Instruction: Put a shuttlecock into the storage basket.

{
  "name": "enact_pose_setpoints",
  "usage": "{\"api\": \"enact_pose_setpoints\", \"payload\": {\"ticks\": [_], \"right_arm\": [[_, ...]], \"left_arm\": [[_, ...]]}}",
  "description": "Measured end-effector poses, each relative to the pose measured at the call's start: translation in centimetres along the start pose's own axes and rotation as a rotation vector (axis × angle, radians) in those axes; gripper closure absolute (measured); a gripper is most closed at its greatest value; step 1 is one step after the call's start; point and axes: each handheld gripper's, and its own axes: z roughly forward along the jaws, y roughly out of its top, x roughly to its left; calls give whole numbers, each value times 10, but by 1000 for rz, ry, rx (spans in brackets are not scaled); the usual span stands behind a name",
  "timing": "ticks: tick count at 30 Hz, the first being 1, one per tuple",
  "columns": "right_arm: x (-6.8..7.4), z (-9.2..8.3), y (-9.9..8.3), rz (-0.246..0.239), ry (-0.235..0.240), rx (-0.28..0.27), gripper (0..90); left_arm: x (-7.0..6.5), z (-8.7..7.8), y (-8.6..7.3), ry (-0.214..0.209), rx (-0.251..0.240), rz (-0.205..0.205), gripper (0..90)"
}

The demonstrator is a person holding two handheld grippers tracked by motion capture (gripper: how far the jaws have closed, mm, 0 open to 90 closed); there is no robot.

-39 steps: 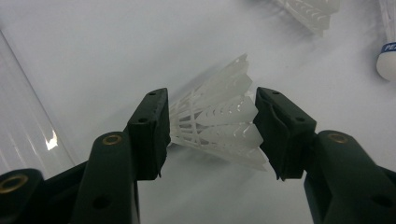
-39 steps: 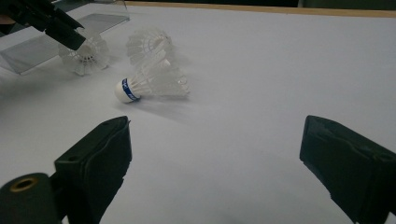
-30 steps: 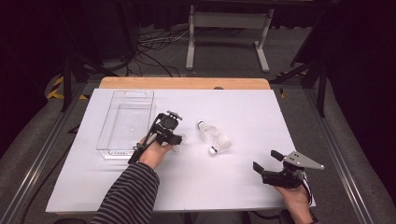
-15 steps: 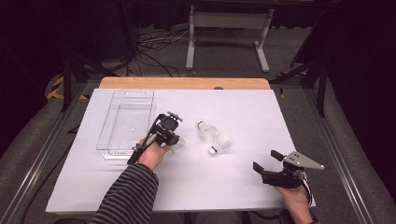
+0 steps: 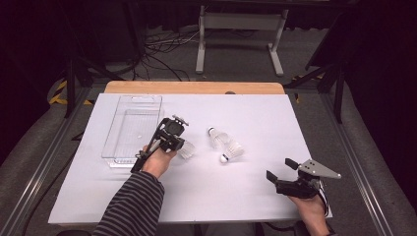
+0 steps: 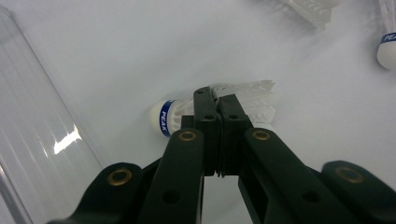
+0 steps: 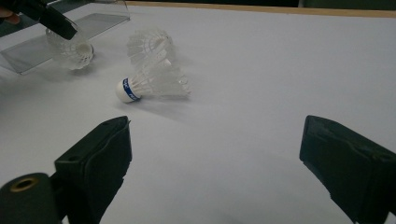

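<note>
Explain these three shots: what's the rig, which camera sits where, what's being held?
No robot: a person holds a hand-held gripper in each hand. One camera looks down from above; one rides on each gripper, looking along its black jaws. On the white table lie a clear tray and three shuttlecocks. The left hand-held gripper has just closed its jaws on the feathers of one shuttlecock beside the tray. The right hand-held gripper waits open near the table's edge, facing the other two shuttlecocks.
</note>
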Motion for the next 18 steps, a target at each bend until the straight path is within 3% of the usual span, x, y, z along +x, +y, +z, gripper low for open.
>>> {"api": "enact_pose_setpoints", "payload": {"ticks": [10,18], "right_arm": [[0,0,0,0,0,0,100],[0,0,0,-1,0,0,100]], "left_arm": [[4,-7,-1,10,-27,5,896],[7,-12,-2,-12,-39,0,898]]}}
